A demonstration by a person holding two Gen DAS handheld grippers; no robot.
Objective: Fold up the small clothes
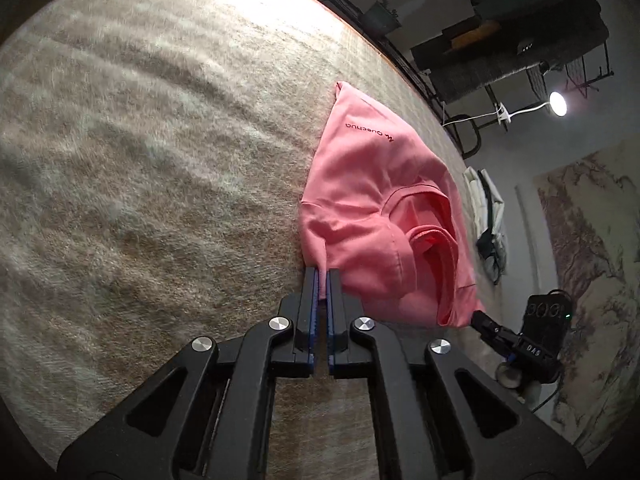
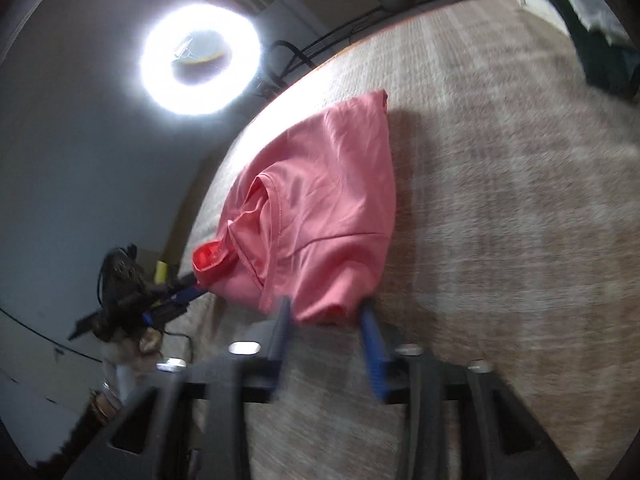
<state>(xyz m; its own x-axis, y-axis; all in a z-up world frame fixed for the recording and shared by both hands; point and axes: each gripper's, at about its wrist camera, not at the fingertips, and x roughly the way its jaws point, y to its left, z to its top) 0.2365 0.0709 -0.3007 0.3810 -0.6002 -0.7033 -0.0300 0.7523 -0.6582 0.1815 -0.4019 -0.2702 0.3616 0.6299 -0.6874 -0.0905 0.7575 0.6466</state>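
**Pink shirt pinched for a fold**

The bench [image 1: 140, 160] carries the pink shirt [image 1: 372, 208] near its edge. The left hand-held gripper [image 1: 322, 280] is clamped on a shirt corner, probably to lift it; the right hand-held gripper [image 2: 326, 320] stands apart, straddling the hem.

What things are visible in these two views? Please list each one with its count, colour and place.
T-shirt: one, pink with a dark Quechua logo, partly folded near the edge of the surface.
Woven cover: one, beige, spread under the T-shirt.
Clothes pile: one, white and dark, at the surface edge beyond the T-shirt.
Ring light: one, white, lit, past the surface edge.
Landscape hanging: one, pale beige, on the wall.
Left claw: one, black with blue pads, shut on the T-shirt's near corner.
Right claw: one, black with blue pads, blurred, fingers apart with the T-shirt's edge between them.
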